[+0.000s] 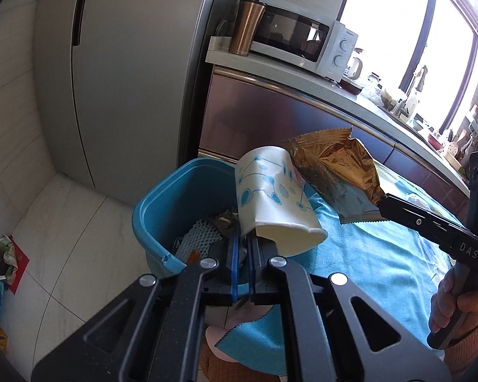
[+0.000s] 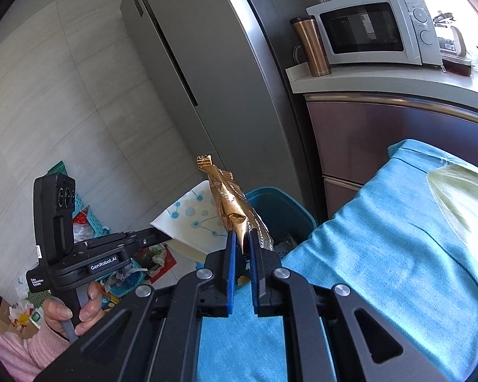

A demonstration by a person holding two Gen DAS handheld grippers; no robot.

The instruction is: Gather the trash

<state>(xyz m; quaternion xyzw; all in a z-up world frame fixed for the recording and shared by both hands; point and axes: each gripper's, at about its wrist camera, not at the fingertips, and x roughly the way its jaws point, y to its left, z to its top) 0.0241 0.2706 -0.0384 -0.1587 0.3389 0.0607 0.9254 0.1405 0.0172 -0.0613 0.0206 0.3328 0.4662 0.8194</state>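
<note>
Left wrist view
Left hand-held gripper (image 1: pixel 242 242): jaws nearly closed, pinching the rim of the paper cup (image 1: pixel 272 197).
Paper cup: white with blue dots, tilted, mouth toward the camera, held above the near edge of the blue bin (image 1: pixel 162 203).
Blue bin: holds mixed trash; stands against the blue-covered tabletop (image 1: pixel 382 254).
Gold wrapper (image 1: pixel 334 172): just right of the cup, touching it, held by the right hand-held gripper (image 1: pixel 382 202).

Right wrist view
Right hand-held gripper (image 2: pixel 242 238): narrow gap, blue pads clamped on the gold wrapper (image 2: pixel 235 203).
Gold wrapper: stands upright from the fingertips, in front of the blue bin (image 2: pixel 283 210).
Paper cup (image 2: pixel 191 219): left of the wrapper, on the left hand-held gripper (image 2: pixel 162 237).
</note>
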